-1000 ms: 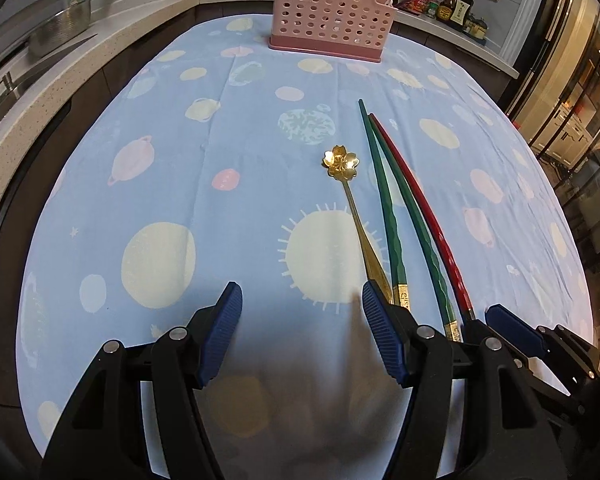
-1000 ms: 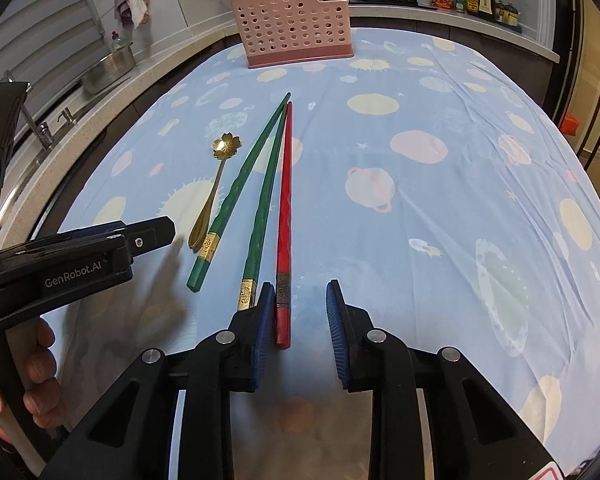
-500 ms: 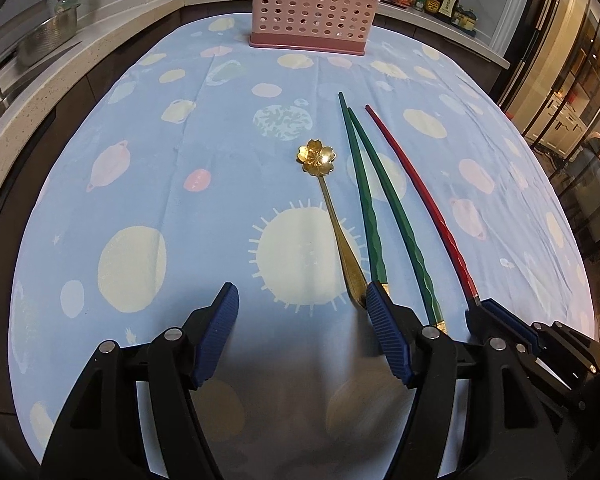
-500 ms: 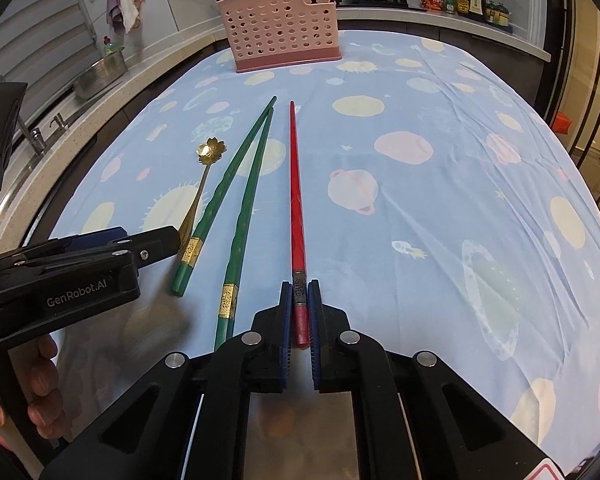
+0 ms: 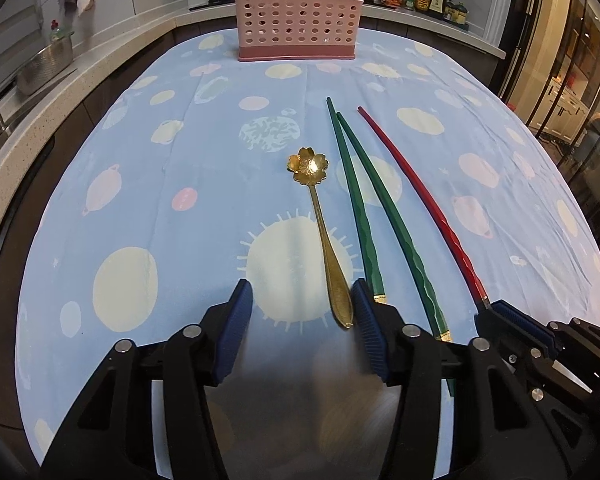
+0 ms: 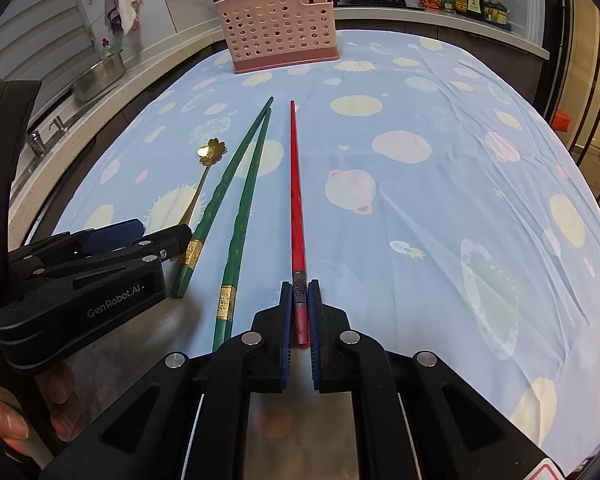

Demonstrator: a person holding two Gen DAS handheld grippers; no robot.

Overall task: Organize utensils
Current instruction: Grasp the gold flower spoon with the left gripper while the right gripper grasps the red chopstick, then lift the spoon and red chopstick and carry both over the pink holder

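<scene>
Right gripper (image 6: 299, 312) is clamped tight on the red chopstick's (image 6: 296, 184) butt end. Left gripper (image 5: 300, 320), jaws just narrowing but apart, brackets the gold spoon's (image 5: 320, 224) handle tip, not pinching. Green chopsticks (image 5: 364, 208) lie between. Pink caddy (image 5: 296, 20) at twelve o'clock.

Even indoor light, sharp focus, strong fisheye bending, dark corners.

Your left claw (image 5: 302, 312) has just been closing, its blue pads either side of the gold flower-shaped spoon (image 5: 318, 216) handle, not pressing it. Right of it lie two green chopsticks (image 5: 364, 216), then a red chopstick (image 5: 420, 196) held at its near end by your right claw (image 5: 512, 320).
</scene>
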